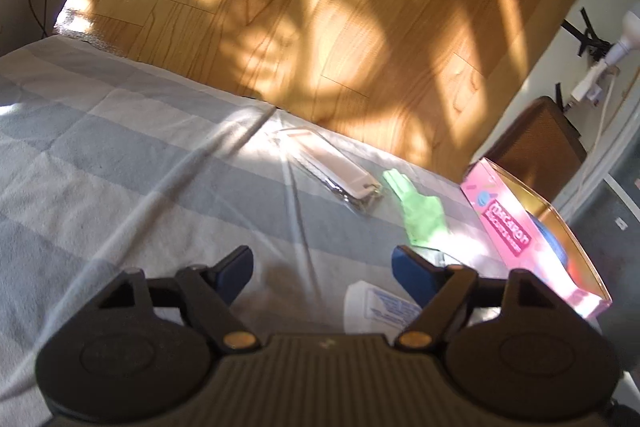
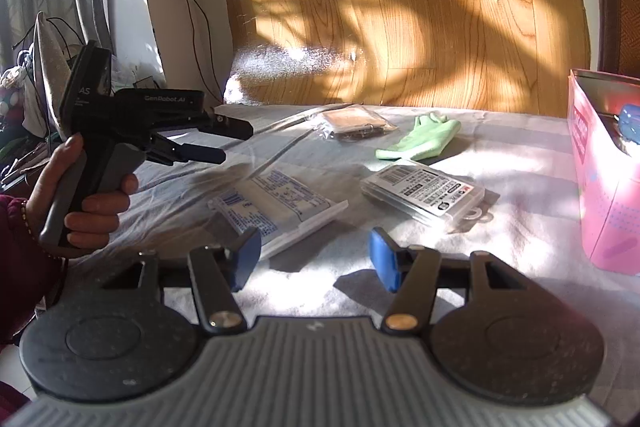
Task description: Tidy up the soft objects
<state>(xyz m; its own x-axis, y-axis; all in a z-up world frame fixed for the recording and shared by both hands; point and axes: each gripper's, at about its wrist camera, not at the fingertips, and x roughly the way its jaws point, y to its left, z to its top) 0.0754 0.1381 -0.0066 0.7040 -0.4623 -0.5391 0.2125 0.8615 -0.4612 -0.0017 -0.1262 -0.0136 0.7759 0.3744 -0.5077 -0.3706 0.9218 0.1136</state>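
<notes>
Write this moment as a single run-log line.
left gripper: open, empty | right gripper: open, empty | green glove: flat on cloth | pink box: open, at right | stage: nothing picked up

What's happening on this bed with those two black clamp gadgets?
A person holds a black two-finger gripper in each hand over a grey-and-white striped bedspread. Both the left gripper and the right gripper are open and hold nothing. On the cloth lie a pale green fabric glove, a white printed soft packet, a clear plastic labelled case and a clear-wrapped flat pack. A pink cardboard box stands open at the right. Nothing soft has visibly been picked up yet.
</notes>
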